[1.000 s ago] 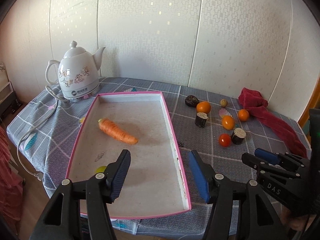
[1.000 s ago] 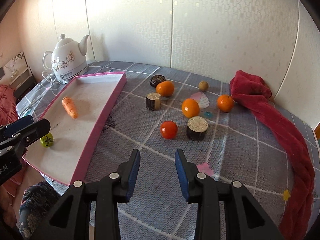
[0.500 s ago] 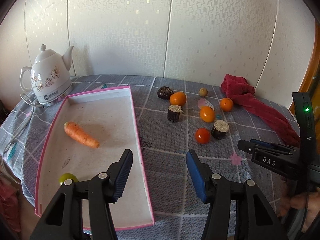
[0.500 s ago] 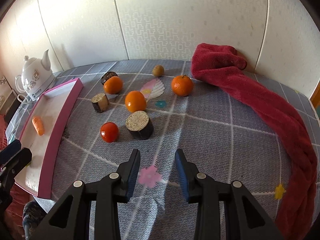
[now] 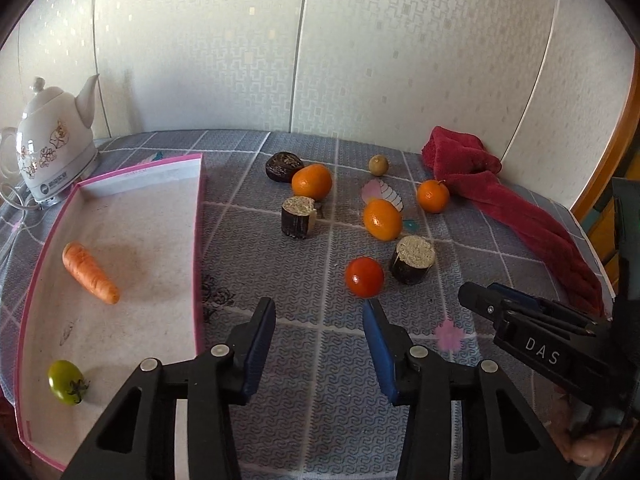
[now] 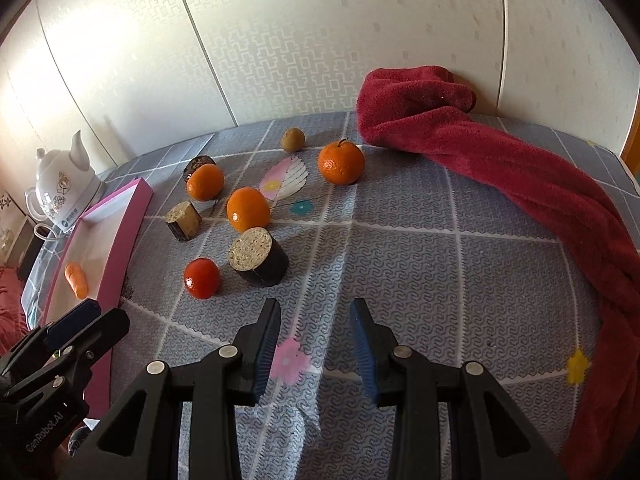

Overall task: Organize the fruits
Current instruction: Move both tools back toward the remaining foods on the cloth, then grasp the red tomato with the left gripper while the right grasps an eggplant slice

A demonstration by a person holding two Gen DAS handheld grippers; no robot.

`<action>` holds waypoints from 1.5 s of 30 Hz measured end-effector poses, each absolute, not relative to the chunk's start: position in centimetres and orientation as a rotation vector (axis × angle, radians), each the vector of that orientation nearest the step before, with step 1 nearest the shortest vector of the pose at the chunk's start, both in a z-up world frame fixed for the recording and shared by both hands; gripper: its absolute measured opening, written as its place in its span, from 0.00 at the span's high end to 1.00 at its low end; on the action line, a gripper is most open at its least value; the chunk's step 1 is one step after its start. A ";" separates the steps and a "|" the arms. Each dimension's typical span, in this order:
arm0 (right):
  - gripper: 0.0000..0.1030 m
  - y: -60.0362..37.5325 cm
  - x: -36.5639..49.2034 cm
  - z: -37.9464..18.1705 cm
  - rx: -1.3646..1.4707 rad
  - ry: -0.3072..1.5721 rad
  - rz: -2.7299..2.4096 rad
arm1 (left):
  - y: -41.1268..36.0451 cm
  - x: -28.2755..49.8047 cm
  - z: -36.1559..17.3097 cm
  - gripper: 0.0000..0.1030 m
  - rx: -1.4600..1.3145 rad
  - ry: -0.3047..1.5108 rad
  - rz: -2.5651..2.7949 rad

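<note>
Tomato (image 5: 364, 277) near the table's front edge looks like our next pick, so the left gripper (image 5: 320, 330), jaws closing on nothing, should reopen wider, while the right gripper (image 6: 315, 330) sits narrow and empty.

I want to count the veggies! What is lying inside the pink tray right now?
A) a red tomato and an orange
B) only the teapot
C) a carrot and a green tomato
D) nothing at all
C: the carrot and the green tomato lie inside the pink tray.
</note>
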State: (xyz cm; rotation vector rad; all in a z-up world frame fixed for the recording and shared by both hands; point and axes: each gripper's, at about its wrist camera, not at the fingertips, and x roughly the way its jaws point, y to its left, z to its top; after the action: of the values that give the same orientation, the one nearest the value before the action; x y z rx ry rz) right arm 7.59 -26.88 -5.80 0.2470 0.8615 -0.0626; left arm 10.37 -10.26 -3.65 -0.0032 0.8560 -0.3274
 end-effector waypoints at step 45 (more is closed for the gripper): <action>0.54 -24.2 10.9 -7.0 0.183 0.869 -0.010 | -11.0 16.4 -6.7 0.74 -0.105 0.925 -0.334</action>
State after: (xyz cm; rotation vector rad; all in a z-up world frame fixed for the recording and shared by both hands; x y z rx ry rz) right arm 10.88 -24.20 -6.95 0.1828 0.8687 -0.0100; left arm 16.39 -10.96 -6.67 -0.1045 0.9254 -0.3335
